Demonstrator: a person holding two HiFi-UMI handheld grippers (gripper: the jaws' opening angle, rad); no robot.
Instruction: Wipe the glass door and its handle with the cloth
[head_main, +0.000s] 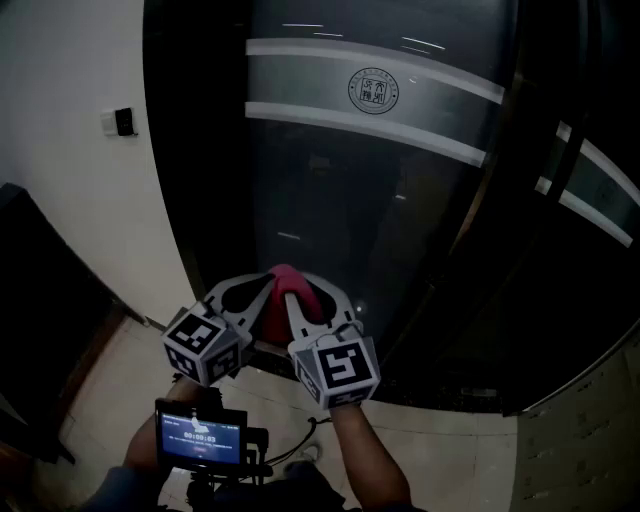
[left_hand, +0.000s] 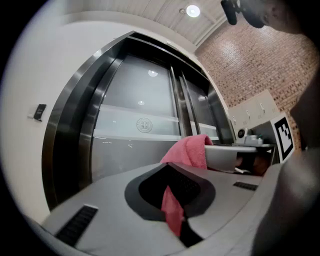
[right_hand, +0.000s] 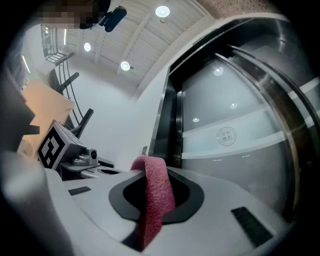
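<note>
White wall (head_main: 70, 200) on the left carries a small switch box (head_main: 118, 122), with pale tiled floor (head_main: 450, 450) below. Brick wall (left_hand: 250, 65) to the right. Slatted white ceiling (right_hand: 140, 35) has round recessed lights (left_hand: 192, 11), lit.

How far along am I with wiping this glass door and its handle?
Done: the cloth is picked up, pinched in both the left gripper and the right gripper. In hand: it's held up facing the glass door, apparently not touching the pane. Left: seemingly all the wiping, both the glass and the handle, which I can't pick out here.
</note>
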